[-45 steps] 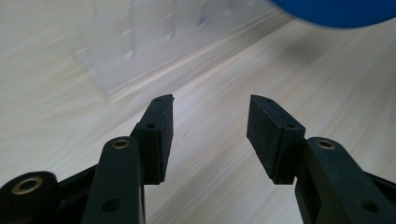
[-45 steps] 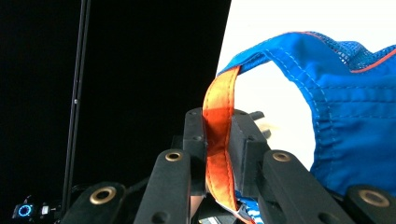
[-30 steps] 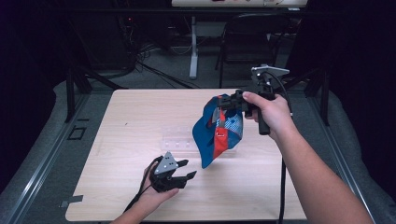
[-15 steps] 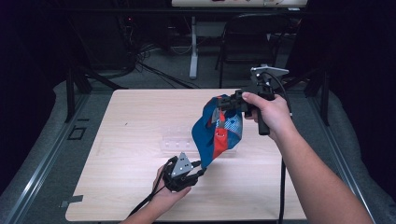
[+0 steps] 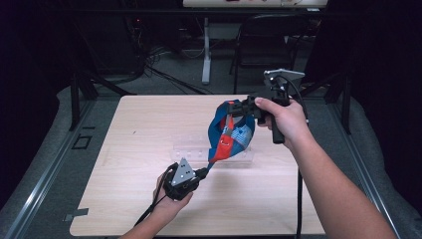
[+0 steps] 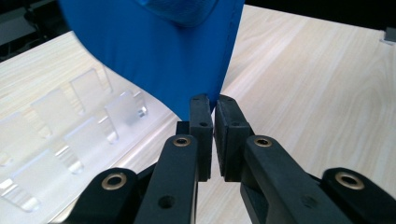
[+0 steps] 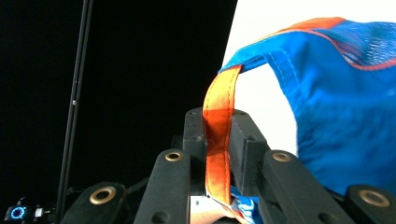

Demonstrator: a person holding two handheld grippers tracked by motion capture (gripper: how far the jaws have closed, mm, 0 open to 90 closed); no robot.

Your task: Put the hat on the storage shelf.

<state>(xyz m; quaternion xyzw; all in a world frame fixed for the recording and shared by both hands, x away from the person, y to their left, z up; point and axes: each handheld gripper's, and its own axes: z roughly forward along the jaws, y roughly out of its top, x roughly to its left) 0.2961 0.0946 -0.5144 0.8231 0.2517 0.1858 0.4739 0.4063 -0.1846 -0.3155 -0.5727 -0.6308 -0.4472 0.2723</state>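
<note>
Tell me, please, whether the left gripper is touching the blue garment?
Touching: in the left gripper view, the left gripper has its jaws closed on the bottom tip of the blue garment.

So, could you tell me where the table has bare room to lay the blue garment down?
The left half of the table is bare up to the clear rack, as is the near strip. The middle is crowded: rack, blue garment, left tool.

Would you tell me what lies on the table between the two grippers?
A clear plastic rack lies under the blue garment stretched between left gripper and right gripper, seen in the high view.
</note>
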